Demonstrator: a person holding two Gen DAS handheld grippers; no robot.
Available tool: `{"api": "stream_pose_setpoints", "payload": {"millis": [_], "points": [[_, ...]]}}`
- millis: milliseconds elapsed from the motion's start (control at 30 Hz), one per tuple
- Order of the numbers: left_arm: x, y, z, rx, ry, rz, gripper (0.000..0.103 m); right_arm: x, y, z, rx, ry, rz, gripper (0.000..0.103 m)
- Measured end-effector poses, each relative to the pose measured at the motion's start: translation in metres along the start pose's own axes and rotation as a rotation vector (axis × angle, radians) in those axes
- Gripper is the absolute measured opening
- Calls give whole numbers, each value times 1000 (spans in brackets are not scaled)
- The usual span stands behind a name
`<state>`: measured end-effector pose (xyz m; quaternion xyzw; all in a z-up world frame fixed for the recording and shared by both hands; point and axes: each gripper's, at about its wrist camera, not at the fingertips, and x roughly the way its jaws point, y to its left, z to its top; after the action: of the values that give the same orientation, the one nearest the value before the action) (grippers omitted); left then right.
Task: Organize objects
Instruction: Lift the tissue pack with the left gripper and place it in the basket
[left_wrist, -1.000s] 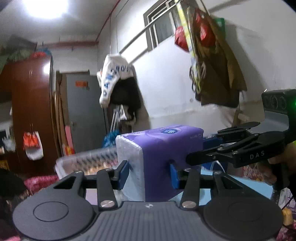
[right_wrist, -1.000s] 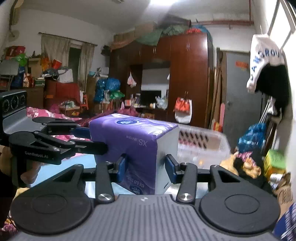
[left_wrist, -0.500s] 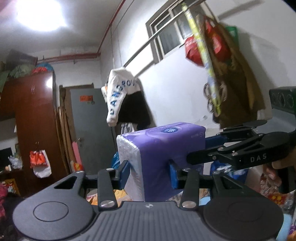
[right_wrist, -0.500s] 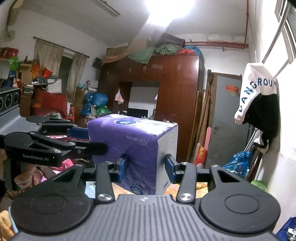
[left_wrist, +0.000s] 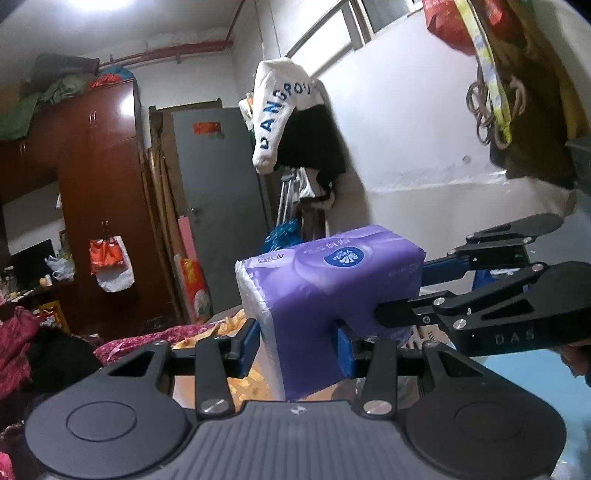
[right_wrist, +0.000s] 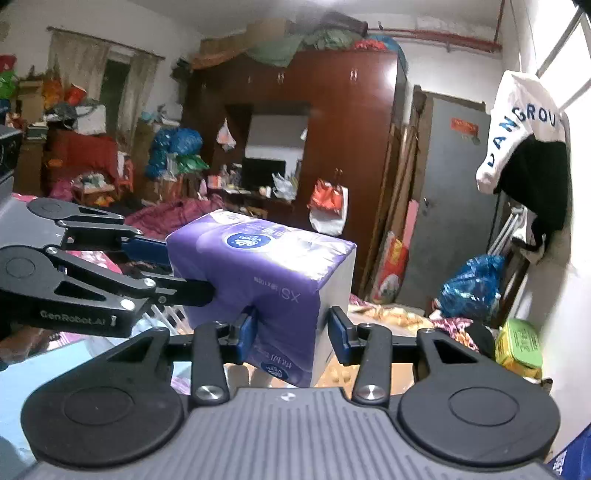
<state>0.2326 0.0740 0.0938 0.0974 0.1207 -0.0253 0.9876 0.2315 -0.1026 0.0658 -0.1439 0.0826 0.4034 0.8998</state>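
Note:
A purple and white tissue pack (left_wrist: 325, 291) is held in the air between both grippers. My left gripper (left_wrist: 295, 341) is shut on one end, its blue pads pressing both sides. My right gripper (right_wrist: 291, 332) is shut on the other end of the pack (right_wrist: 262, 273). In the left wrist view the right gripper's fingers (left_wrist: 480, 295) reach in from the right. In the right wrist view the left gripper's fingers (right_wrist: 110, 266) reach in from the left. The pack's underside is hidden.
A brown wardrobe (right_wrist: 332, 147) and a grey door (left_wrist: 221, 206) stand behind. A white and black garment (left_wrist: 291, 122) hangs on the right wall. Orange-yellow items (right_wrist: 391, 317) lie below the pack. Red bedding (left_wrist: 22, 354) lies at left.
Both grippers rose with the pack and have now tilted back down a little; the clear bin seen a second ago has dropped out of view. The grip is unchanged.

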Motion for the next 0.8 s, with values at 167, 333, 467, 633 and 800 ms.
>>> {"api": "stream_pose_setpoints", "payload": {"millis": [167,333,467,633,800], "points": [[0,-6,-1,12,-4,22,47,-8,-5,-1,-4,0,-29,45],[0,-10,-1,33,1,31,47,-5,-4,1,-15,-2,-31,46],[-2,-11,-6,65,7,32,50,-3,-1,-1,-74,11,-30,47],[-30,-2,-10,37,-96,57,75,-30,-15,-6,-48,-32,-76,82],[-68,8,-17,-38,-167,60,83,-72,-29,-12,57,-120,-89,103]]}}
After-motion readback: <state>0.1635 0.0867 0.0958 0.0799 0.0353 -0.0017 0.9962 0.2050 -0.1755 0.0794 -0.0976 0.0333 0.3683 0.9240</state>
